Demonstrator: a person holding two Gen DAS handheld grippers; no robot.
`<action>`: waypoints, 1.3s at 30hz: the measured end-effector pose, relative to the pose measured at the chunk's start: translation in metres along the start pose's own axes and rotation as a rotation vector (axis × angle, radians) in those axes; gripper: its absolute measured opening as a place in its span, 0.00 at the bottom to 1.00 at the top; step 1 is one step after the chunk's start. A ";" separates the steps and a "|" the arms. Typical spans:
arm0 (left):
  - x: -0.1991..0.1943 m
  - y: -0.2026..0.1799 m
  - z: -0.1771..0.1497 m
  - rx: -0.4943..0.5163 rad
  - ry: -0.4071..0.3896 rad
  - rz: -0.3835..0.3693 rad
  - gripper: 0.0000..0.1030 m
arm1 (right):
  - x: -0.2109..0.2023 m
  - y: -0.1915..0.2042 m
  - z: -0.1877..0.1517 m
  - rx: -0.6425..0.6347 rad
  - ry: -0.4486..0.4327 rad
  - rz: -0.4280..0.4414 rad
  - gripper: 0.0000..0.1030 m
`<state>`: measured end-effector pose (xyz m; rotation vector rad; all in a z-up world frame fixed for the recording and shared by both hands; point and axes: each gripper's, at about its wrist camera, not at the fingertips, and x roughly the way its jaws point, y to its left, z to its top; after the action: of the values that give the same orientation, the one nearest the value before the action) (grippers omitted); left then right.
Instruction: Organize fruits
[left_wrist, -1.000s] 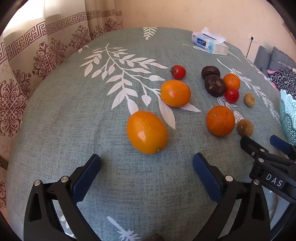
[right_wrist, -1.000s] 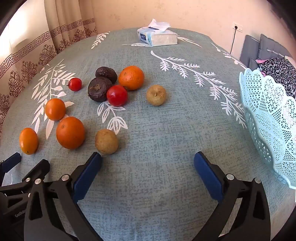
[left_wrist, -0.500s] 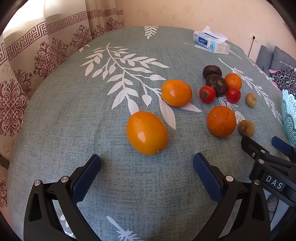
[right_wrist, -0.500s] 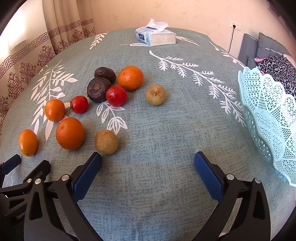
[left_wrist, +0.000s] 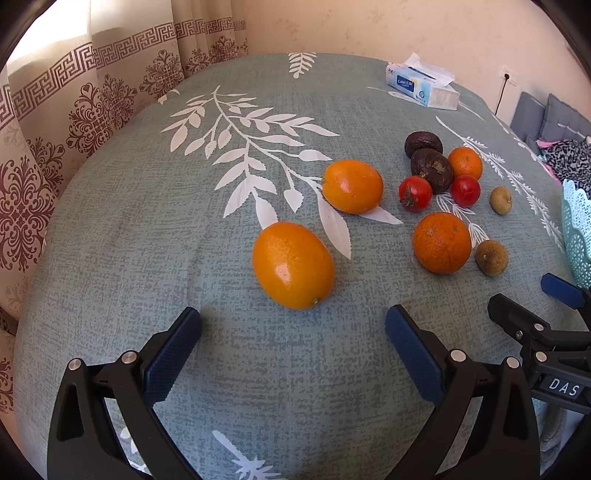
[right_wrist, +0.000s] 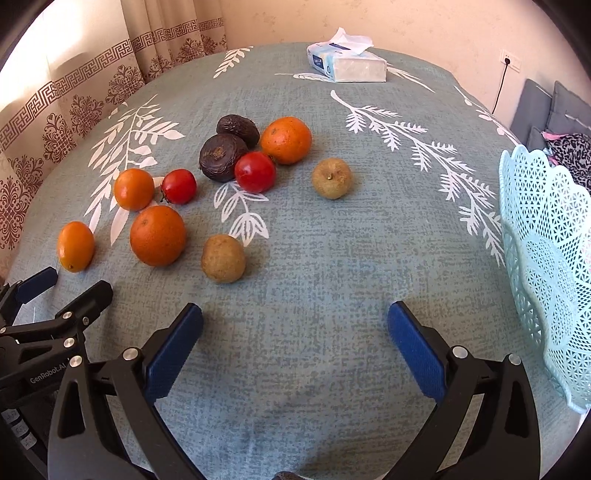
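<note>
A round counter (right_wrist: 332, 258) under a grey-green cloth printed with white leaf sprigs carries loose fruit: three oranges (right_wrist: 157, 235), two oval kumquat-like fruits (left_wrist: 293, 264), two red tomatoes (right_wrist: 255, 171), two dark wrinkled avocados (right_wrist: 221, 157) and two brownish round fruits (right_wrist: 223, 258), clustered towards ten o'clock in the right wrist view. A tissue box (right_wrist: 347, 62) sits at twelve, a pale blue lattice basket (right_wrist: 546, 258) at three.

Left gripper (left_wrist: 293, 319) spread wide, right gripper (right_wrist: 295, 314) likewise, side by side
</note>
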<state>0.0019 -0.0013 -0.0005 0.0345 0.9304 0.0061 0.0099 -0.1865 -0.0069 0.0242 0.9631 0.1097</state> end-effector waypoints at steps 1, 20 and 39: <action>0.000 0.000 0.000 0.000 0.000 0.000 0.95 | 0.000 -0.001 0.001 0.001 0.001 0.001 0.98; 0.000 0.000 0.000 0.000 -0.001 -0.001 0.95 | -0.001 -0.003 0.000 0.008 -0.012 0.007 0.98; -0.006 0.010 0.001 -0.039 -0.032 -0.089 0.95 | -0.023 -0.011 -0.004 0.048 -0.124 0.123 0.98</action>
<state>-0.0003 0.0088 0.0051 -0.0426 0.8990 -0.0586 -0.0054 -0.1999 0.0088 0.1330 0.8400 0.1964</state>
